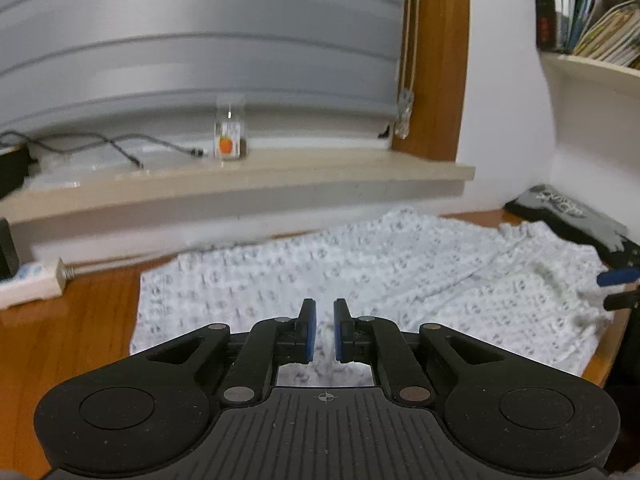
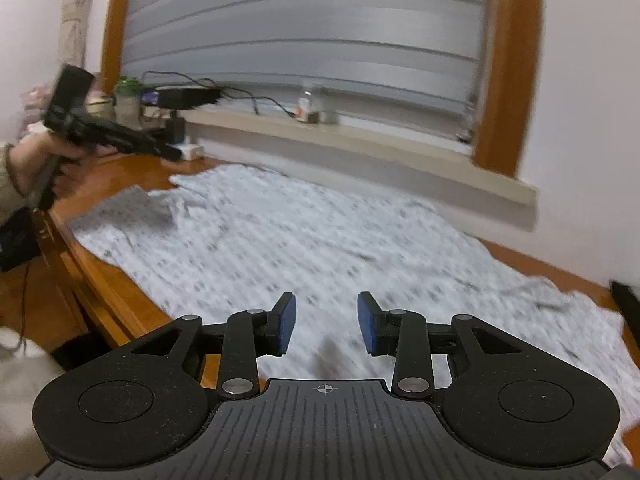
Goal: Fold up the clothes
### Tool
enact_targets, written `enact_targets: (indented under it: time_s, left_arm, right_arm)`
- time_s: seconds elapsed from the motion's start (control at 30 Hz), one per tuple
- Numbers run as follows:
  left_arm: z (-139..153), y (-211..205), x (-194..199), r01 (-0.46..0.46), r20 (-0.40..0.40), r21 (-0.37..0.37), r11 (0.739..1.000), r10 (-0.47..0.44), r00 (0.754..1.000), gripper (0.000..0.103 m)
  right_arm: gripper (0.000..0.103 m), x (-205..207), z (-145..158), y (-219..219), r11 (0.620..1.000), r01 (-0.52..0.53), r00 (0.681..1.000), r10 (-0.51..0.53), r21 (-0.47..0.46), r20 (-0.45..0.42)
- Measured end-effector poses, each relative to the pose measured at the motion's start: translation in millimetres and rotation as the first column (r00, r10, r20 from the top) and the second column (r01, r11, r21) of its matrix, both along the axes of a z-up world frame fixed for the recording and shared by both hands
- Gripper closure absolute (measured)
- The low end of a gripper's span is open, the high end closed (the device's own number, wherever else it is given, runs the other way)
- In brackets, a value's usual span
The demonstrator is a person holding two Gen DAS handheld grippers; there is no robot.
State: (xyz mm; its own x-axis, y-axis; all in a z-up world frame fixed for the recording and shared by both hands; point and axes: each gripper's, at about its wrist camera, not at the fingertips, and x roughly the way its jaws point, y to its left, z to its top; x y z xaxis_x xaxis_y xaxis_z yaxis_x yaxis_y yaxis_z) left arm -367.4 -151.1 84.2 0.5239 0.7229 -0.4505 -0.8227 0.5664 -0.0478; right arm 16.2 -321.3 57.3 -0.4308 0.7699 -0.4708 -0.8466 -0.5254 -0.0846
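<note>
The left tool (image 1: 324, 330) is hovering low over the near edge of the garment (image 1: 360, 264), its blue pads (image 1: 310, 332) standing a narrow gap apart with nothing clamped between them, while pale cloth is showing through the gap. The right tool (image 2: 326, 326) is hanging above the garment's near right part with its fingers spread wide and holding nothing. The garment, a white fabric with a small grey repeated print, is lying spread out across the wooden counter (image 1: 60, 340), mostly flat, with wrinkles and a turned-over corner at its left end. A person's hand (image 2: 28, 164) is gripping the left tool's handle at the left. Farther off, on the window sill (image 1: 280, 176), a clear glass jar (image 1: 229, 132) with an orange label is standing upright; its contents cannot be made out. At the far right, a shelf (image 1: 588, 66) is holding a row of books (image 1: 576, 8).
</note>
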Motion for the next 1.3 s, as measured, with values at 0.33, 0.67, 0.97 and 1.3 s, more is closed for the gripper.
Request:
enact_targets:
  time_s: [0.33, 0.67, 0.97, 1.3]
  left_arm:
    - [-34.3, 26.7, -5.8, -0.047, -0.043, -0.068, 0.997, 0.044, 0.998, 0.083]
    - [-27.7, 51.8, -6.9, -0.031, 0.019, -0.142, 0.989, 0.034, 0.999, 0.067]
    - [-22.7, 60.3, 13.3, 0.068, 0.068, -0.203, 0.977, -0.055, 0.996, 0.056]
    - [-36.6, 70.4, 40.4, 0.084, -0.02, -0.224, 0.971, -0.091, 0.996, 0.084]
  right_arm:
    - [0.068, -86.9, -0.2, 40.1, 0.987, -0.161, 0.987, 0.161, -0.023, 0.009]
    - [0.067, -181.5, -14.5, 77.4, 0.963, -0.266, 0.96, 0.27, -0.051, 0.07]
    - [0.098, -164.8, -3.8, 38.9, 0.962, -0.273, 0.962, 0.273, 0.014, 0.001]
    - [0.098, -163.8, -5.0, 31.2, 0.976, -0.192, 0.981, 0.193, 0.103, -0.002]
